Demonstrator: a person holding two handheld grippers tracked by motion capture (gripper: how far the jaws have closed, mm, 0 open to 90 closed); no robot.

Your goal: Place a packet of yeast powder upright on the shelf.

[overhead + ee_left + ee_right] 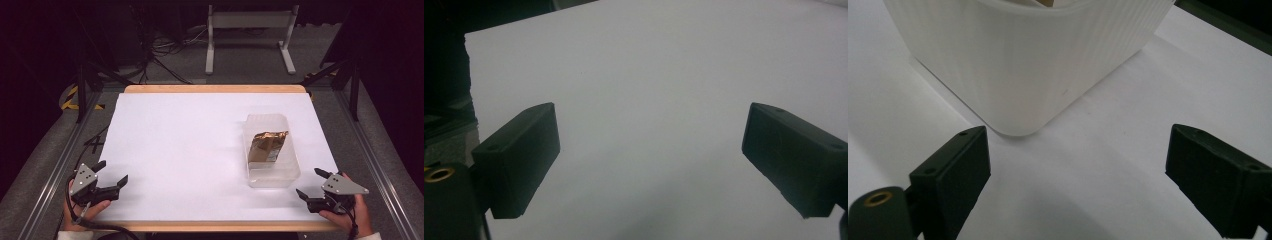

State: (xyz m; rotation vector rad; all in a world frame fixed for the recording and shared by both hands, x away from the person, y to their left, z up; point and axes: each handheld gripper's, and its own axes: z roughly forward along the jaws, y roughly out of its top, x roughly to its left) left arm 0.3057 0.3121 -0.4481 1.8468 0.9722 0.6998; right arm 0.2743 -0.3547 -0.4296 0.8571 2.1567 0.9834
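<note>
A clear plastic tub (290,172) stands on the right half of the white table top (190,145), and a crumpled gold-brown packet (267,146) lies inside it. My right gripper (312,184) rests near the table's front right corner, open and empty, a short way from the tub's near corner (1018,95). My left gripper (112,173) sits at the front left edge, also open, with only bare white surface (649,100) between its jaws. A hand holds each gripper.
The table has a wooden rim (215,88) at the back and front. Grey floor, metal rails and a cable bundle (165,50) surround it. A white stand frame (250,30) is beyond the far edge.
</note>
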